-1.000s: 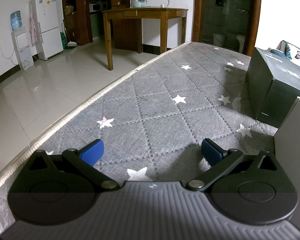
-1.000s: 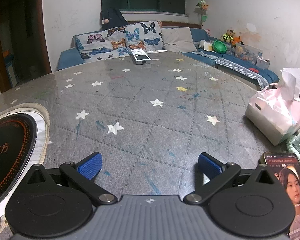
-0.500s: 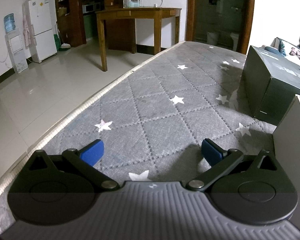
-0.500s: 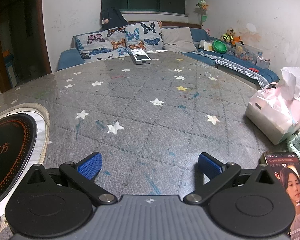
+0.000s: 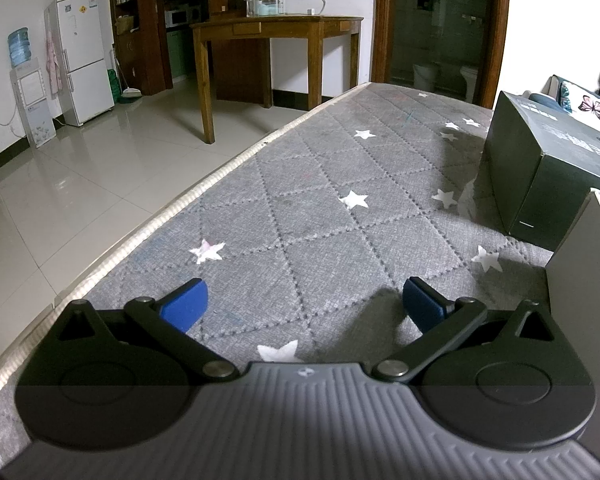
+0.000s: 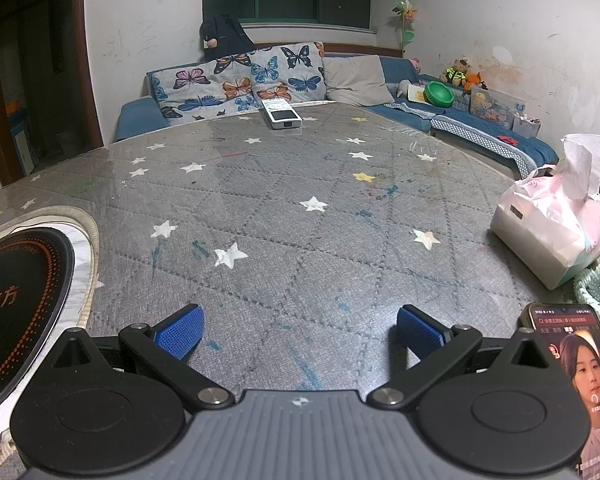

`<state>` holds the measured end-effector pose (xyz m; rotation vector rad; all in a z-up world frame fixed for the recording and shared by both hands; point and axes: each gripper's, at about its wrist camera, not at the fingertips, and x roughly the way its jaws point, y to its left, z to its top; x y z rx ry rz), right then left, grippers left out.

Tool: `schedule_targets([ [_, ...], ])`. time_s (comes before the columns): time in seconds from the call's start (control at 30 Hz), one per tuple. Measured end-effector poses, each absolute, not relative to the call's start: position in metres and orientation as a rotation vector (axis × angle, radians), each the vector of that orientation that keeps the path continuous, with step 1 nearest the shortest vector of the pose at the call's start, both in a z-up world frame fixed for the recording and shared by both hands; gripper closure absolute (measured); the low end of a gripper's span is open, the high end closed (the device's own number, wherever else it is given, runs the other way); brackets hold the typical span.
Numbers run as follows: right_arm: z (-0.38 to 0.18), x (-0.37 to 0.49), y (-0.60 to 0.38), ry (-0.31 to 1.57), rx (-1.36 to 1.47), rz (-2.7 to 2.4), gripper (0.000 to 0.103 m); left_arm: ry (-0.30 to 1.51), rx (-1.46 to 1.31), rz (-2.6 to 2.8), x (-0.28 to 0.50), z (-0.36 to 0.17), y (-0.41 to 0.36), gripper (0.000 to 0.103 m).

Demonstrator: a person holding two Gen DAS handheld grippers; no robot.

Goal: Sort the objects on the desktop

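Phone point(image 6: 568, 364) shows beside right tool point(image 6: 298, 330) only; boxes point(image 5: 548, 168) left

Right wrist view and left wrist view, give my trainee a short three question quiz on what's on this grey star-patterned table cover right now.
1. True or false: the right gripper is shut on the lit smartphone.
2. Which lies farthest from the right gripper? A: pink tissue pack; B: white remote-like device; C: lit smartphone.
3. Fill in: in the left wrist view, the dark green cardboard box stands to the left gripper's ____ side.

Key: 1 false; 2 B; 3 right.
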<state>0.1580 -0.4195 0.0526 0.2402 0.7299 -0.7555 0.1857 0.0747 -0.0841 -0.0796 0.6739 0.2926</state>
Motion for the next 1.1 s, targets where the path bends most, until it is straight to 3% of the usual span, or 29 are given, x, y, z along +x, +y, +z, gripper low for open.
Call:
schedule_targets([
  [1.1, 0.058, 0.133, -0.392, 0.748, 0.239, -0.722, 0.000, 0.674, -0.080, 0.292, 0.186, -0.084, 0.075, 0.000],
])
